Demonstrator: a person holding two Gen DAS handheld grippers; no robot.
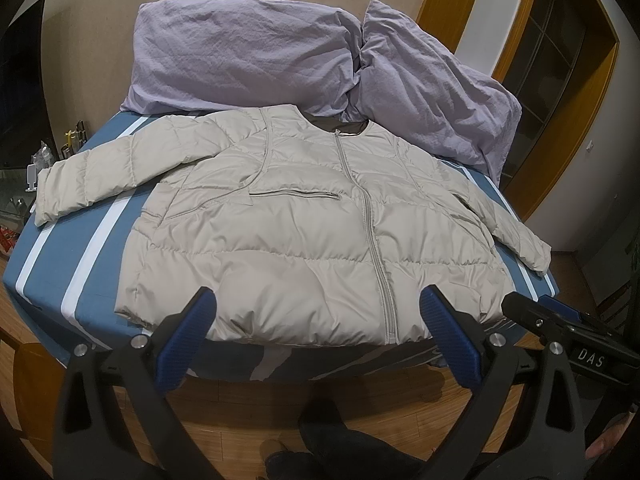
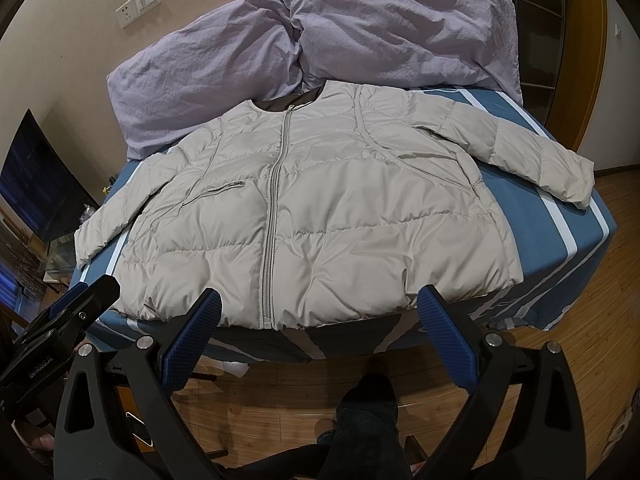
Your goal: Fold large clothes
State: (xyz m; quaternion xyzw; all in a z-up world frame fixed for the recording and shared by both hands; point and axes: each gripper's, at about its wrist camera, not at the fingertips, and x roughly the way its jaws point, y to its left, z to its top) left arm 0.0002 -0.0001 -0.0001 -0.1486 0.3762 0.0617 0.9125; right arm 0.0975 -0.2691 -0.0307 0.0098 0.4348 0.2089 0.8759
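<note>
Left wrist view: the left tongs (image 1: 318,304) hover with fingers spread wide and empty, level and aimed forward just short of the hem of a pale puffer jacket (image 1: 304,232). The jacket lies flat, zipped, sleeves spread out, on a blue striped bed (image 1: 80,280), with purple pillows (image 1: 240,56) behind it. The right tongs (image 1: 560,320) appear at the right edge; I cannot tell their state here. Right wrist view: the right tongs (image 2: 318,304) are also wide apart and empty, held near the jacket (image 2: 320,208) hem above the wooden floor (image 2: 280,392).

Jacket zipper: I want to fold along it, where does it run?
In both views the zipper runs down the jacket's middle, from neckline to the hem at the bed's near edge.
</note>
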